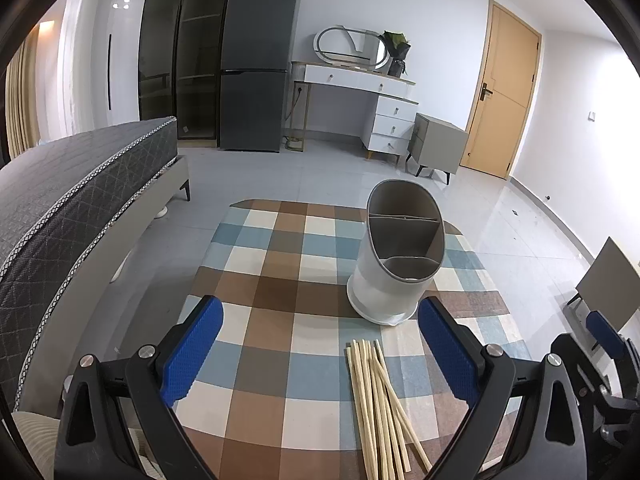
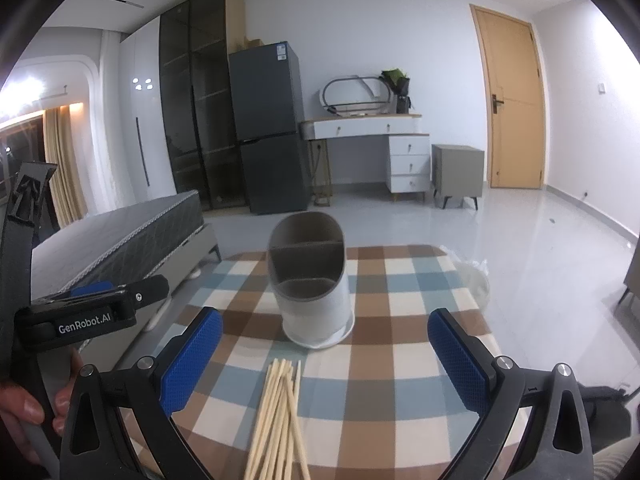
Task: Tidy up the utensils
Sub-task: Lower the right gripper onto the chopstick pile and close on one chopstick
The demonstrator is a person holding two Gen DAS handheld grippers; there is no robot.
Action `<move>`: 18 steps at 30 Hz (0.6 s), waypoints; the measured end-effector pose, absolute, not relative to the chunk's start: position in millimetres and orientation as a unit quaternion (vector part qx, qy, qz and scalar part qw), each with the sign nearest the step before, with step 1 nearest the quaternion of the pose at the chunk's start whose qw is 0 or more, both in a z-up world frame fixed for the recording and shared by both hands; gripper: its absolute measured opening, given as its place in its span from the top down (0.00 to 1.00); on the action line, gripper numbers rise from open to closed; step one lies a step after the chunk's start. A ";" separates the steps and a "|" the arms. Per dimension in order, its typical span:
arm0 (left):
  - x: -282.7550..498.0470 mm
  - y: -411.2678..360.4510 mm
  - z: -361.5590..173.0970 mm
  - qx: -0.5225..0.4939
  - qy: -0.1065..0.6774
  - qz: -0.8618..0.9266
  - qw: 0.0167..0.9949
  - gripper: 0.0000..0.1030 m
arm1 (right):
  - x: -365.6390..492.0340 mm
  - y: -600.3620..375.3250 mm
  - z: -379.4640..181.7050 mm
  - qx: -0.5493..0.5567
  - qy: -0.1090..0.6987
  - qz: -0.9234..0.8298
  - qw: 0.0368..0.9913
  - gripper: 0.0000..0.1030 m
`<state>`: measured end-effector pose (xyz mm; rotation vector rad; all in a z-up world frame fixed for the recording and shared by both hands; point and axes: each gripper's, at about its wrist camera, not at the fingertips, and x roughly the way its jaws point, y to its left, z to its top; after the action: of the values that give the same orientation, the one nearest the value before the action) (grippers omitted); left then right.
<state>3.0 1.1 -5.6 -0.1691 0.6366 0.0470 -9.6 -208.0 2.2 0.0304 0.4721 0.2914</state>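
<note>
the bundle of thin pale wooden chopsticks lies on the checked table, pointing at the grey and white holder cup (still empty), right between the right gripper jaws, spread wide like the left gripper jaws.

The holder stands on the bench at about one o'clock from the chopsticks, seemingly just apart; the bed lies at nine o'clock.

Both tongs gape wide, empty
</note>
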 end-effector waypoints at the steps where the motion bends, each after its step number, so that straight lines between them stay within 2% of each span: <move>1: 4.0 1.6 -6.5 -0.084 0.315 0.024 0.945 0.07 | -7.7 -207.2 0.0 0.014 0.239 0.144 0.960 0.00; 7: 16.9 8.0 -19.2 -0.083 0.357 0.047 0.929 0.07 | 14.4 -200.6 -23.0 0.013 0.304 0.149 0.941 0.00; 9: 21.9 15.1 -24.2 -0.103 0.375 0.046 0.920 0.07 | 27.3 -195.4 -37.8 0.013 0.346 0.158 0.925 0.05; 11: 27.2 22.1 -29.8 -0.122 0.392 0.045 0.911 0.07 | 38.3 -189.8 -51.3 0.009 0.382 0.167 0.909 0.18; 16: 43.6 38.7 -48.5 -0.160 0.438 0.069 0.882 0.07 | 60.8 -173.1 -85.2 -0.014 0.450 0.184 0.874 0.25; 18: 48.0 43.8 -55.5 -0.173 0.455 0.076 0.870 0.07 | 67.7 -166.3 -95.6 -0.028 0.468 0.191 0.862 0.34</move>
<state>48.0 43.8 -55.5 -0.3625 0.9520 0.1588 67.7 -166.3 -95.6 -0.0579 0.9826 0.4009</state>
